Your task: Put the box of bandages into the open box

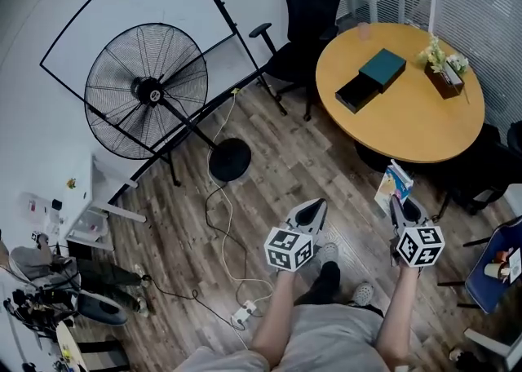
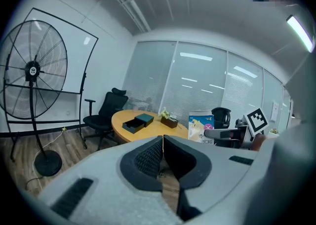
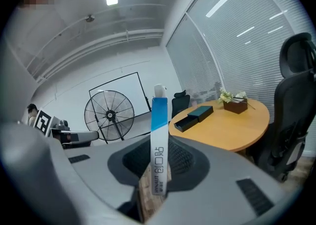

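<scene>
A: Biggest stuff first, go.
B: Round light-wood bench (image 1: pixel 408 130) at upper right. Large black pedestal fan (image 1: pixel 147 89) at left on the wood-plank floor (image 1: pixel 269 166). Black office chair (image 1: pixel 303 19) at the bench's far side.
A: The target?
B: Open black box with teal lid (image 1: pixel 371 79), on the bench, toward its left part.
A: Arms?
B: Both forearms reach forward from the bottom edge, side by side over the floor, short of the bench. Left gripper (image 1: pixel 310 214) and right gripper (image 1: pixel 405 209) point toward the bench, tipped slightly down.
A: Fingers?
B: Left fingers (image 2: pixel 145 162) pressed together, nothing between them. Right fingers (image 3: pixel 185 162) clamped on the thin blue-and-white cardboard box of bandages (image 3: pixel 159 140), which stands upright on edge, its top past the tips. It is well apart from the open box.
</scene>
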`<state>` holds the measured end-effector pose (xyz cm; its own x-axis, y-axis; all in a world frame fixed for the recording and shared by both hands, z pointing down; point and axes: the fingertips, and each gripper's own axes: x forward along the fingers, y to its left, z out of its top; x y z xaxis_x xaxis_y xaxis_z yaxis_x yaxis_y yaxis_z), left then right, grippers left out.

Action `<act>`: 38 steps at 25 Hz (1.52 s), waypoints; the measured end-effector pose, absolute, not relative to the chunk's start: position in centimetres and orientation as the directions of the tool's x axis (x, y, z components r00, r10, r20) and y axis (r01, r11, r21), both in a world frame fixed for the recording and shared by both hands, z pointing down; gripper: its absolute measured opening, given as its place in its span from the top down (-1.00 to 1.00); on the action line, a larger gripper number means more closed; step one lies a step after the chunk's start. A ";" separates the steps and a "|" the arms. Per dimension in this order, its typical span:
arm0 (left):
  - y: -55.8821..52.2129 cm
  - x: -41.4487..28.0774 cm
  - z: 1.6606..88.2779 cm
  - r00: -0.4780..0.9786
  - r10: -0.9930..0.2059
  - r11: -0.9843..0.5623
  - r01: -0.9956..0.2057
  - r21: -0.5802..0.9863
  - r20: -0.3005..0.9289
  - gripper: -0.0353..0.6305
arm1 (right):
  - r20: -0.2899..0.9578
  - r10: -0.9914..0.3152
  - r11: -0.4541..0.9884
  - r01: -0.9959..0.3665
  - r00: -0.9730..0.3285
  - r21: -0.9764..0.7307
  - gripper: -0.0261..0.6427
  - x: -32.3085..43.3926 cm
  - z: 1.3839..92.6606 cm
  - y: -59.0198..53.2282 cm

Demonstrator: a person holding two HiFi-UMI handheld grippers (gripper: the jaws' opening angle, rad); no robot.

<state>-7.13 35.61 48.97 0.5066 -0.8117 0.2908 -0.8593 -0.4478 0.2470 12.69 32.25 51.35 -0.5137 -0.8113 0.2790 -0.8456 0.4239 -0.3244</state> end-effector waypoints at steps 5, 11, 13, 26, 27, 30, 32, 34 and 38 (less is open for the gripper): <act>30.1 -8.7 49.2 0.528 -0.796 -0.467 -0.847 0.254 0.297 0.86 | 0.310 -0.806 0.412 -0.854 -0.504 -0.317 0.69 11.2 51.9 27.9; 23.1 -10.0 47.6 0.562 -0.784 -0.507 -0.824 0.251 0.263 0.86 | 0.302 -0.828 0.386 -0.871 -0.473 -0.306 0.69 9.7 50.9 22.2; 21.1 -10.4 47.4 0.572 -0.780 -0.518 -0.817 0.252 0.254 0.86 | 0.298 -0.833 0.378 -0.873 -0.466 -0.307 0.69 9.2 50.7 20.6; 13.4 -13.0 47.0 0.619 -0.747 -0.575 -0.785 0.231 0.243 0.86 | 0.251 -0.879 0.299 -0.879 -0.406 -0.373 0.69 7.6 50.4 13.5; 13.0 -13.3 46.9 0.619 -0.747 -0.574 -0.785 0.232 0.244 0.86 | 0.248 -0.880 0.296 -0.877 -0.404 -0.379 0.69 7.5 50.3 13.0; 11.8 -13.8 46.9 0.614 -0.752 -0.567 -0.788 0.240 0.241 0.86 | 0.245 -0.879 0.301 -0.873 -0.410 -0.384 0.69 7.0 50.0 11.5; 10.9 -13.9 47.2 0.612 -0.753 -0.561 -0.790 0.248 0.243 0.86 | 0.250 -0.875 0.305 -0.874 -0.414 -0.378 0.69 6.9 50.1 10.5; 10.1 -13.8 47.6 0.612 -0.751 -0.559 -0.789 0.253 0.248 0.86 | 0.256 -0.873 0.305 -0.874 -0.415 -0.378 0.69 6.9 50.3 9.3; 7.9 -13.9 48.4 0.609 -0.748 -0.550 -0.792 0.267 0.266 0.86 | 0.263 -0.863 0.304 -0.860 -0.431 -0.411 0.69 6.6 50.9 6.7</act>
<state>-13.85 7.85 48.43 0.6087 -0.7476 0.2657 -0.7916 -0.5498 0.2666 6.55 6.68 50.87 -0.4307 -0.8634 0.2628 -0.8596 0.3037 -0.4109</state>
